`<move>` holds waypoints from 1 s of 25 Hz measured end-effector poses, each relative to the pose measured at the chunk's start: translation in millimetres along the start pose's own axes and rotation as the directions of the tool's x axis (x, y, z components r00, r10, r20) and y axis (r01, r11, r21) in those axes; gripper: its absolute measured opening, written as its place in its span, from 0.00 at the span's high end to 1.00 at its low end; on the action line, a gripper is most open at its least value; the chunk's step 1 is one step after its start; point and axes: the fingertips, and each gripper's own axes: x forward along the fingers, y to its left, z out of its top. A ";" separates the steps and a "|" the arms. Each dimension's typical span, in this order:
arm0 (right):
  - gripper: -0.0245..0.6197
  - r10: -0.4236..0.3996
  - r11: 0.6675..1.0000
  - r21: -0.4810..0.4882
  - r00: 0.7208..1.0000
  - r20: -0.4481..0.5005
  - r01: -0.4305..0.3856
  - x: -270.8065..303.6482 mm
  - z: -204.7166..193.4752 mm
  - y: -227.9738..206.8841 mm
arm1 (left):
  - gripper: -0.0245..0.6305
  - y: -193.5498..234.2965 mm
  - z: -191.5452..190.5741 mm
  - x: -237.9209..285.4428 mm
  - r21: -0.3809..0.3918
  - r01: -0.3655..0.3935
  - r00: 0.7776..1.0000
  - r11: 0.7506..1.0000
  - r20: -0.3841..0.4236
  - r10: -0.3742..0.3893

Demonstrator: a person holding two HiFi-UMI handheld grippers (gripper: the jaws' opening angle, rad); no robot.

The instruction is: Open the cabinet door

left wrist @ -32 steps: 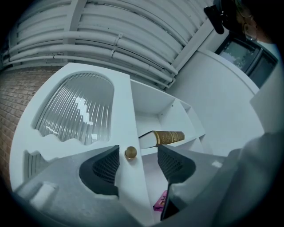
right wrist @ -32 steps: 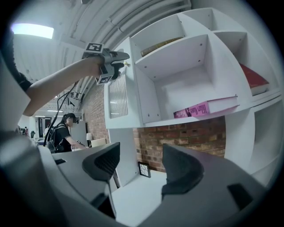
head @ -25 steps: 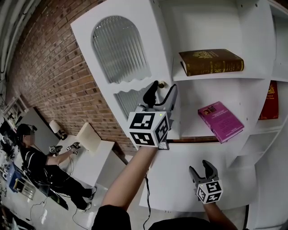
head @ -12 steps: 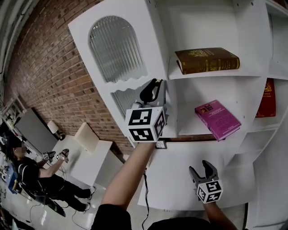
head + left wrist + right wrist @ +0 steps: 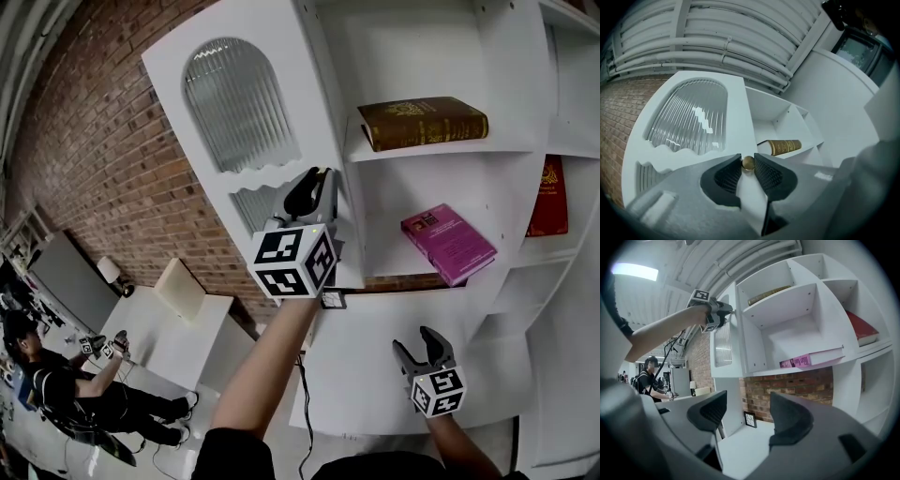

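- Black jaws of the right gripper (image 5: 417,343) stand apart and empty, low and well apart from the door.
- Left gripper (image 5: 317,180) has just been closing its jaws; they now pinch the small round brass knob (image 5: 748,162) at the edge of the white cabinet door with arched ribbed glass (image 5: 239,103).
- The grasp seems made; next comes a steady pull along the door's arc.
- Beyond, a brown book (image 5: 422,122) and a pink book (image 5: 448,244) lie on the shelves; nothing seems to block the swing.

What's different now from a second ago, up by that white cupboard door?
The jaws of the left hand-held gripper, wide open a second ago, have just been closing and now pinch the small brass knob on the cabinet door. The door shows no clear swing yet. The right hand-held gripper stayed low, open and empty; the books look unmoved.
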 end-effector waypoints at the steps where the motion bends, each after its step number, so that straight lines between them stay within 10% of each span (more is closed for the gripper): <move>1: 0.52 0.000 1.000 0.001 1.000 0.001 0.000 -0.6 1.3 0.0 | 0.82 -0.8 0.7 -1.6 -0.005 0.004 1.000 1.000 0.000 -0.004; 25: 0.52 0.192 0.981 -0.028 0.981 0.010 -0.191 47.0 34.1 50.2 | 0.83 -6.0 15.4 -43.1 -0.105 0.057 0.998 0.993 -0.028 -0.060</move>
